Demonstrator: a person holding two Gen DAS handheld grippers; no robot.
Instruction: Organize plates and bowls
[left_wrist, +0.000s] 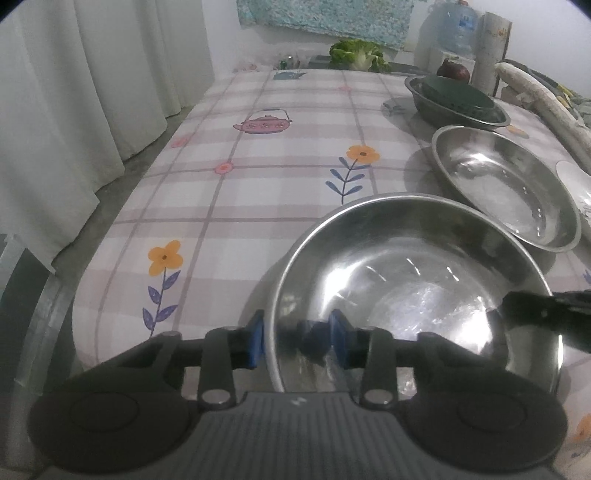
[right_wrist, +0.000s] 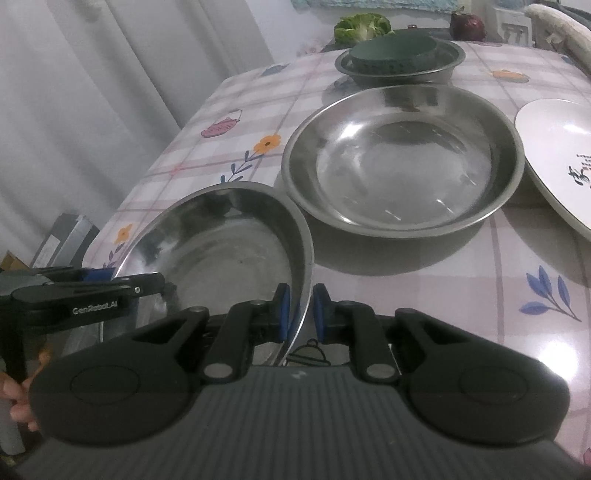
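A steel bowl (left_wrist: 406, 288) sits closest to me on the checked tablecloth and looks tilted in the right wrist view (right_wrist: 229, 251). My right gripper (right_wrist: 301, 314) is shut on the bowl's near right rim, one blue pad on each side of the thin edge; its black finger (left_wrist: 546, 314) shows in the left wrist view. My left gripper (left_wrist: 297, 341) straddles the left rim with a wide gap, one pad outside and one inside, not pressing. It also shows in the right wrist view (right_wrist: 122, 280). Behind the bowl lies a wider steel dish (right_wrist: 402, 158).
A white plate (right_wrist: 557, 155) with dark writing lies right of the wide dish. Farther back a steel dish holds an upturned dark green bowl (right_wrist: 395, 51). Lettuce (right_wrist: 362, 24), a purple vegetable (right_wrist: 467, 24) and a water jug (left_wrist: 456, 26) stand at the far edge. Curtains (left_wrist: 74, 110) hang left of the table.
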